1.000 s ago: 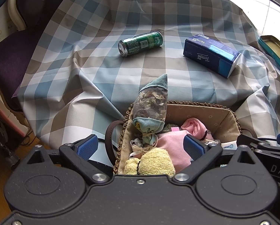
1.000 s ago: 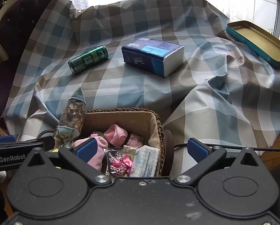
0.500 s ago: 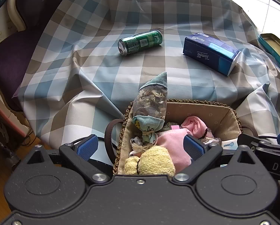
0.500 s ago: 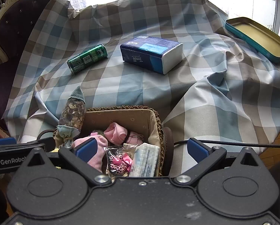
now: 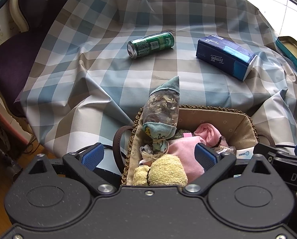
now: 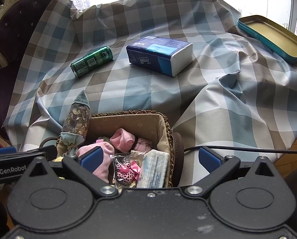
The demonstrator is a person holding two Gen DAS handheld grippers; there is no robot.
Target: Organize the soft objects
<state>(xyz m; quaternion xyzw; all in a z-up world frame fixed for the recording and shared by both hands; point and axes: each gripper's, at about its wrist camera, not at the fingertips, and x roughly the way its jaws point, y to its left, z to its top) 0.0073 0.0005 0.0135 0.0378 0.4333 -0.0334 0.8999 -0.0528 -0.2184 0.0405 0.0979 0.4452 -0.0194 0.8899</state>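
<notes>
- Left gripper (image 5: 148,156) and right gripper (image 6: 151,157), both with jaws apart and holding nothing, hover over the near-edge basket (image 6: 164,125)
- Pink cloth (image 5: 185,153), yellow towel (image 5: 168,171) and sachet (image 5: 162,109) fill it; green can (image 5: 150,44) and tissue pack (image 6: 160,54) lie far beyond

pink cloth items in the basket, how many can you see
2. One larger pink cloth lies near the basket's front, beside the yellow towel roll. A smaller rolled pink piece sits behind it toward the back wall. More may be buried underneath.
</notes>
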